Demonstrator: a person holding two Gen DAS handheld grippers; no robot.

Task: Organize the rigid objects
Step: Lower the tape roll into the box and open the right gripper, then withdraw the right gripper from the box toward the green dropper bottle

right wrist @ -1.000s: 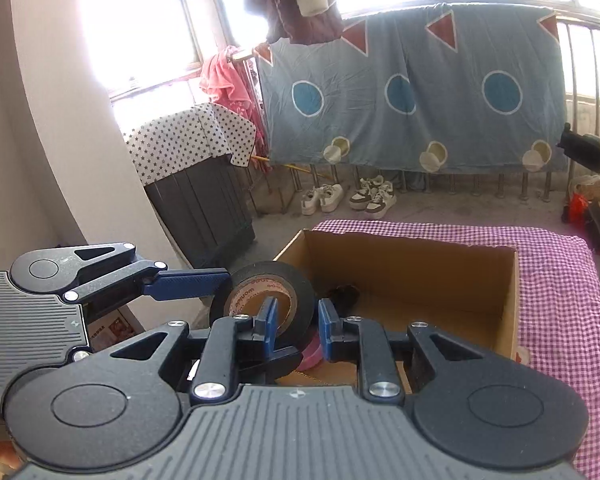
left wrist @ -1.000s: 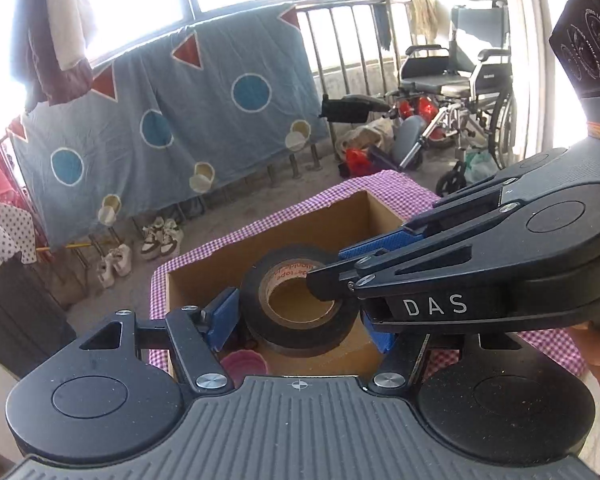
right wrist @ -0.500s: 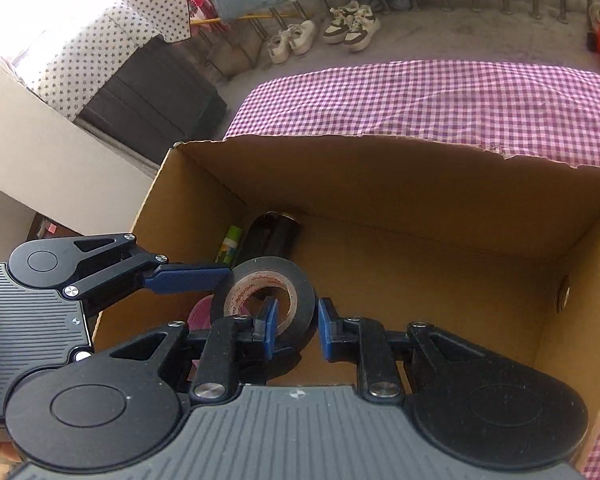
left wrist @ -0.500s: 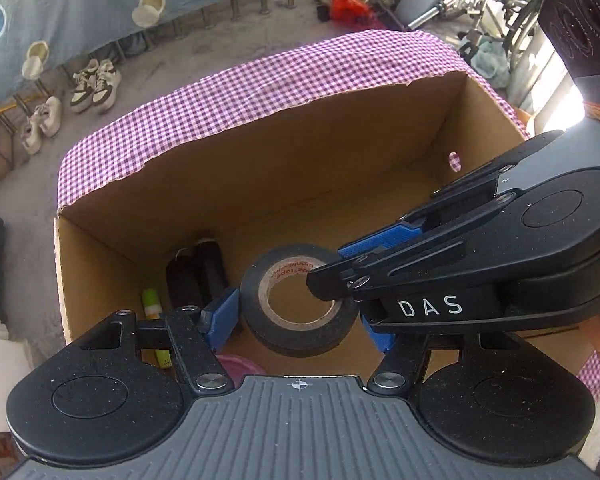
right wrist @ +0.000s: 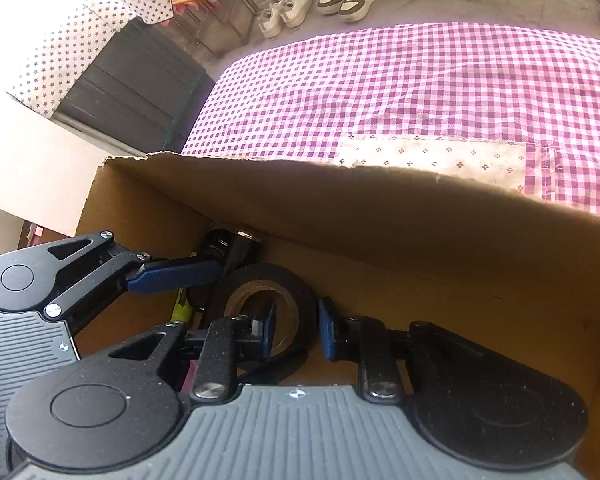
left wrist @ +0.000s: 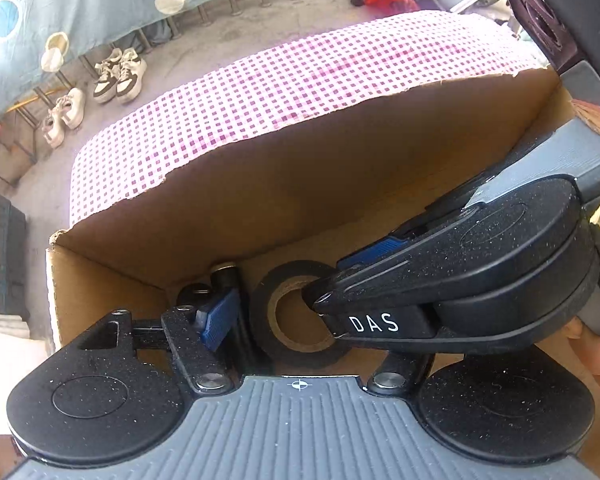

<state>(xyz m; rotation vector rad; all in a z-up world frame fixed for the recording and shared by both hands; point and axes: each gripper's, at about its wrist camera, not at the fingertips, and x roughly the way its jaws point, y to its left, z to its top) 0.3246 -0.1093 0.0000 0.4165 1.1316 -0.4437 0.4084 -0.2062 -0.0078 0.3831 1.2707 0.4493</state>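
R hand-held gripper [right wrist: 298, 330] is narrow, pinching the wall of the black tape roll [right wrist: 260, 276] w/ one pad in the core. L hand-held gripper [left wrist: 296, 328] has jaws opening, roll between its fingers but pad off it. Roll sits low in the cardboard box [right wrist: 380, 220], just beside dark items [right wrist: 228, 244] in the corner. Best to set it flat on bare floor, then let go and lift straight up w/o snagging the core.
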